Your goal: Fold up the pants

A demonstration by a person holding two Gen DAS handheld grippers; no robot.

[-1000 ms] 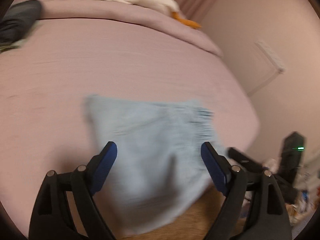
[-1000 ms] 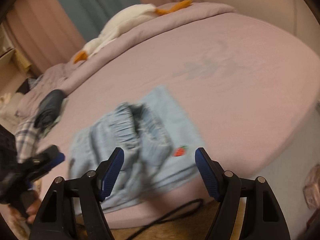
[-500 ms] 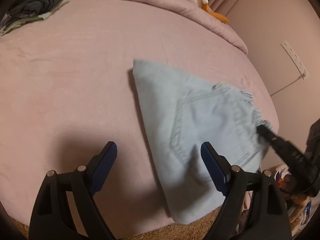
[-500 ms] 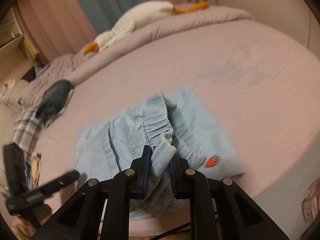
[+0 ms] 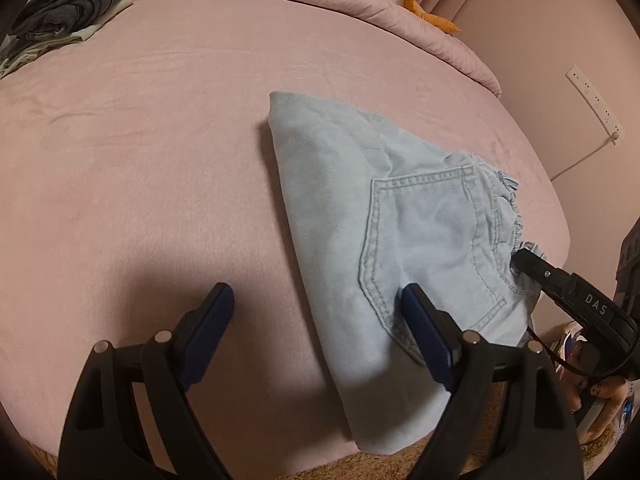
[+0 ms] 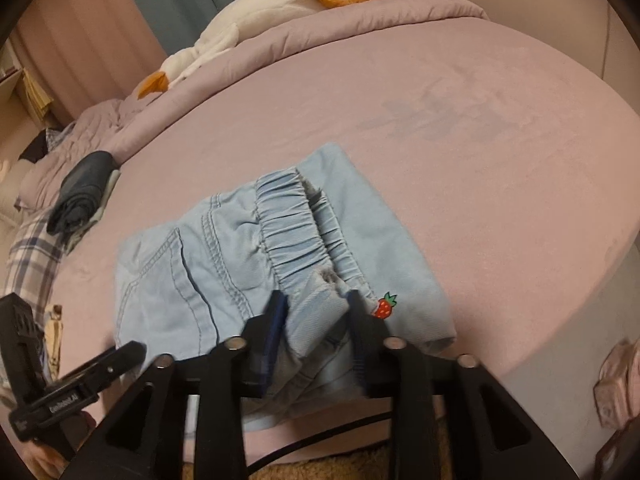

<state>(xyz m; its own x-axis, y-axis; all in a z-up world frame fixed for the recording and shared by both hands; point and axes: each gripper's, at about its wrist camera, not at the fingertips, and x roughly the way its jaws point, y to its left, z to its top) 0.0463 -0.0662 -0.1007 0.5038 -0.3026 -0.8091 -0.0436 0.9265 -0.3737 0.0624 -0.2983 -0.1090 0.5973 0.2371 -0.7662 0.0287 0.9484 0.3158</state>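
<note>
Both tongs hang over the near edge of the bed (image 5: 160, 140). Right tongs (image 6: 318, 308) are partway apart and opening, with a bunched fold of the pants (image 6: 240, 264) at the waistband between the blue pads (image 6: 276, 320); the cloth fills the gap, and whether the pads press on it cannot be told from this view. From the left wrist view the right tongs (image 5: 520, 258) show as a black finger tip at the frilled waistband, by the bed's right edge.

Left tongs (image 5: 318, 314) stand wide with nothing between them. One pad is over bare pink sheet, the other over the lower part of the pants (image 5: 360, 220), near the back pocket (image 5: 432, 240). Seen from the right wrist, the left tongs (image 6: 120, 354) reach in at the near left of the pants.

These pants are light blue denim, folded into a compact bundle at the near edge of the bed, towards its right side in the left wrist view. An elastic waistband (image 6: 300, 224) lies on top, and a small strawberry patch (image 6: 385, 306) sits just right of the right tongs.

Farther off, a dark folded garment (image 5: 68, 4) rests at the far left of the bed. A white plush goose (image 6: 248, 28) with orange feet lies on the rolled duvet (image 6: 360, 24) along the far edge. On the wall to the right is a white power strip (image 5: 592, 100).
</note>
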